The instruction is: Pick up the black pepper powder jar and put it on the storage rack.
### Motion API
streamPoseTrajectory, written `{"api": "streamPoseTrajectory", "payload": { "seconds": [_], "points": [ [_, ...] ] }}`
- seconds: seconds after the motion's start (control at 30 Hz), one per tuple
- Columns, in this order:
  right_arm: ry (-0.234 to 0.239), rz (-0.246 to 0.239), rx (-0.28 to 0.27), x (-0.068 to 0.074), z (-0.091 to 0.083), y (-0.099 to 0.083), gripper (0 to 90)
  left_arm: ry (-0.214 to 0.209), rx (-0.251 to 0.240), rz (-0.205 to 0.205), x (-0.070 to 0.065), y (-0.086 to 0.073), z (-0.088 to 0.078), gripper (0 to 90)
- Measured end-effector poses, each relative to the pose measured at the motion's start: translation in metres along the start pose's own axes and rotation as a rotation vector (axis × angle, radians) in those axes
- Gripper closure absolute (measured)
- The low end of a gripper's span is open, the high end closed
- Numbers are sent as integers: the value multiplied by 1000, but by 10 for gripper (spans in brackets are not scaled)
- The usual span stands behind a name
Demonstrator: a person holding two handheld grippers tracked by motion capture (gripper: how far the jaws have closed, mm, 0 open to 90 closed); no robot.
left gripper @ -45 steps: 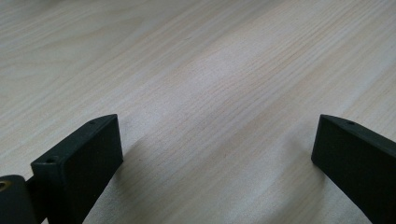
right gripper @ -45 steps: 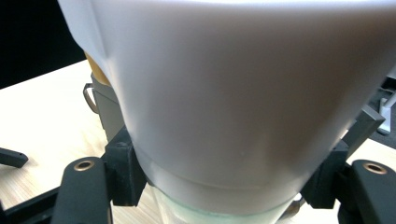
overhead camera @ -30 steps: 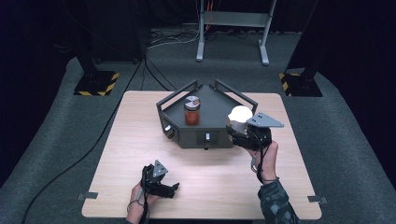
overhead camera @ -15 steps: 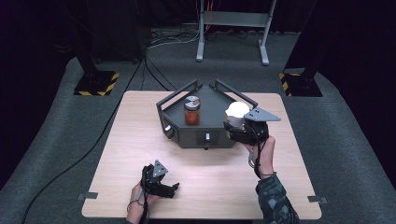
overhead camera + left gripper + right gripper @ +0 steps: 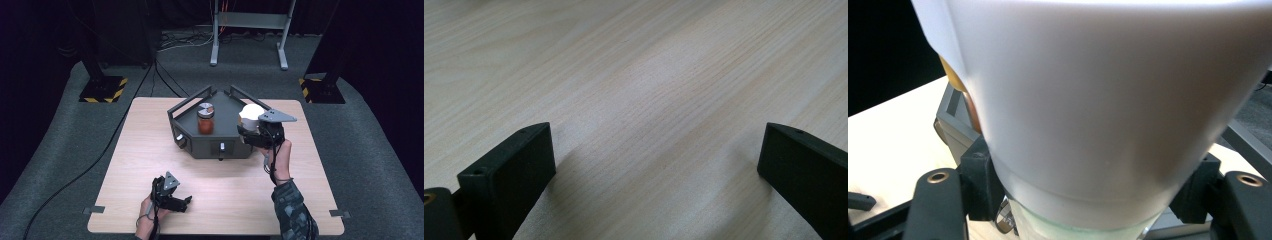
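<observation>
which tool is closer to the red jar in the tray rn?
Right. The right tool, shut on a white cup, is over the tray's right side, beside the red jar. The left tool sits open near the table's front edge, well clear of it.

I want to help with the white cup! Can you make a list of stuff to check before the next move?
1. Right tool shut on the white cup: ok.
2. Cup upright: ok.
3. Cup away from the jar on the dark tray: ok.
4. Left tool open, nothing between its jaws, low over the table: ok.
5. What's inside the cup: cannot tell.
</observation>
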State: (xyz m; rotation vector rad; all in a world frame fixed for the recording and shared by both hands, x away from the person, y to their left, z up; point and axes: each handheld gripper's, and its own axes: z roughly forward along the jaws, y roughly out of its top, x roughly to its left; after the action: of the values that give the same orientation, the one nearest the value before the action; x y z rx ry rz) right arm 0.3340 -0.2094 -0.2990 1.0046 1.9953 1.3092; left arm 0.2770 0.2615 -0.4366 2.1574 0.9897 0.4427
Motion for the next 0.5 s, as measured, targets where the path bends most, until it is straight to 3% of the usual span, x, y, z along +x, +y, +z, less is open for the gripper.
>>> {"api": "streamPoseTrajectory", "payload": {
  "seconds": [0.5],
  "points": [
    [7,11,10,-3,18,10,299,1,0,0,0,0,0,17]
  ]
}}
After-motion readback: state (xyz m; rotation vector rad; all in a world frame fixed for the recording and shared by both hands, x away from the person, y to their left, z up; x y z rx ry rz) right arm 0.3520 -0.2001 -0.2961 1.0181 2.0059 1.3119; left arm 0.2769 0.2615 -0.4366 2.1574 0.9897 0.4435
